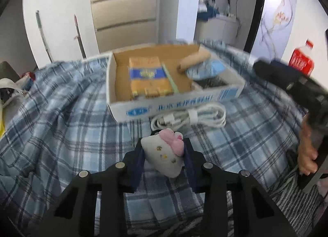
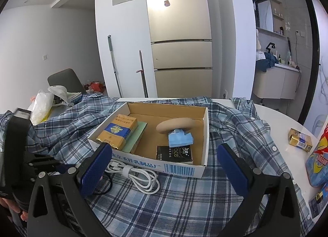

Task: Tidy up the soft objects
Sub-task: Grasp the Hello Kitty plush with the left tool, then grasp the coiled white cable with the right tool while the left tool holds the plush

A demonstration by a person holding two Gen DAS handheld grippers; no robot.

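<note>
My left gripper (image 1: 164, 146) is shut on a small white plush pouch (image 1: 164, 155) with a pink bow; its blue pads press both sides. Whether the pouch rests on the plaid cloth (image 1: 61, 114) or hangs just above it I cannot tell. Beyond it lies a coiled white cable (image 1: 190, 118), then a shallow cardboard box (image 1: 164, 107). In the right wrist view my right gripper (image 2: 164, 163) stands open in front of the box (image 2: 180, 168), with nothing between its fingers. The box holds a yellow-and-blue pack (image 2: 116, 132), a tan oval thing (image 2: 176, 125), a blue cloth (image 2: 180, 138) and a black pack (image 2: 174, 153).
The cable (image 2: 139, 177) lies just under the right gripper's left finger. A red bottle (image 1: 302, 60) stands at the far right. A yellow packet (image 2: 300, 139) and a colourful bag (image 2: 317, 167) sit on the bare white table at right. White plastic bags (image 2: 41, 107) are piled at left.
</note>
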